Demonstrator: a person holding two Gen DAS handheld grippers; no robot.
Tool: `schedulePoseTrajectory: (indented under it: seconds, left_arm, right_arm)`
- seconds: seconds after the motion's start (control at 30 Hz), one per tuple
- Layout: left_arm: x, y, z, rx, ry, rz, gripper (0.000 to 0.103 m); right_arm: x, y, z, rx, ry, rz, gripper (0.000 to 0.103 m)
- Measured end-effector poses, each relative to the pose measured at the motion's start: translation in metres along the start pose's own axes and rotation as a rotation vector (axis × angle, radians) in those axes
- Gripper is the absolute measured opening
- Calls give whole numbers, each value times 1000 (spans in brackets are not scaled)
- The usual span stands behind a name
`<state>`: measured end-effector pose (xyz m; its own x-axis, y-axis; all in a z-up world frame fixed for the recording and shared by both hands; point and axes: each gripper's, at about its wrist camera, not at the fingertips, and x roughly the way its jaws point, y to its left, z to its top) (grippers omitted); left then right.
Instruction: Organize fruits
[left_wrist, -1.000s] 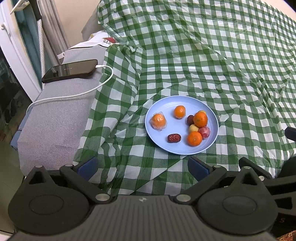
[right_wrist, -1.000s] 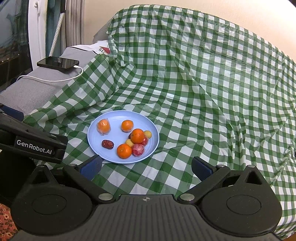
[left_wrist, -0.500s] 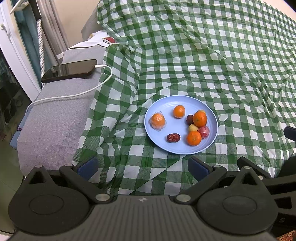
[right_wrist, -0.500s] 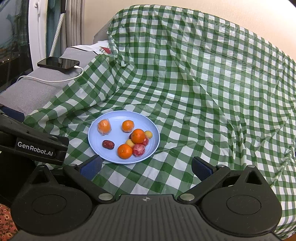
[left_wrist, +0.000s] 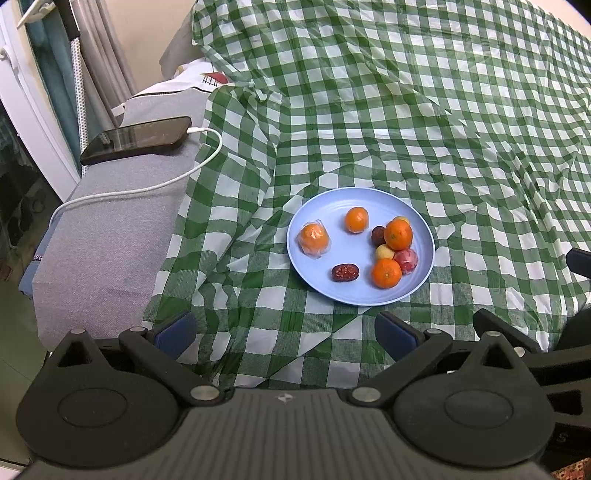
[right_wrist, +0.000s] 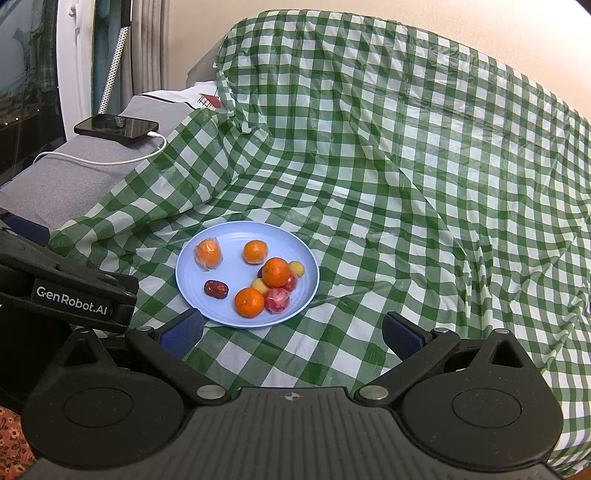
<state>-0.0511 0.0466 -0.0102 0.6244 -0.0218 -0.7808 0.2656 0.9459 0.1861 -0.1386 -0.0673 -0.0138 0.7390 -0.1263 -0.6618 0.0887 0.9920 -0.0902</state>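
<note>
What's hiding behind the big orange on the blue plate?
In the right wrist view, behind the top orange on the blue plate, a small yellow fruit and a dark red fruit peek out. How far they reach behind it is covered.

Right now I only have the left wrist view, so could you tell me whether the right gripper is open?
Observer: Yes, the right gripper is open, with nothing between its fingers.
Operator: Thank you. Where does it sit relative to the plate?
Observer: It faces the blue plate from the near side, and its left fingertip appears just short of the near rim.
Operator: Can you see my left gripper from there?
Observer: Only its black body, lettered GenRobot.AI, to the left of the plate. Its fingers are outside the right wrist view.
</note>
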Motion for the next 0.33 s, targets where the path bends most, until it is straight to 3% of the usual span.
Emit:
schedulePoseTrajectory:
  seconds: [0.33]
  left_arm:
    - [2, 2, 1, -2, 9, 1, 103]
  right_arm:
    - [1, 3, 1, 3, -1, 3, 102]
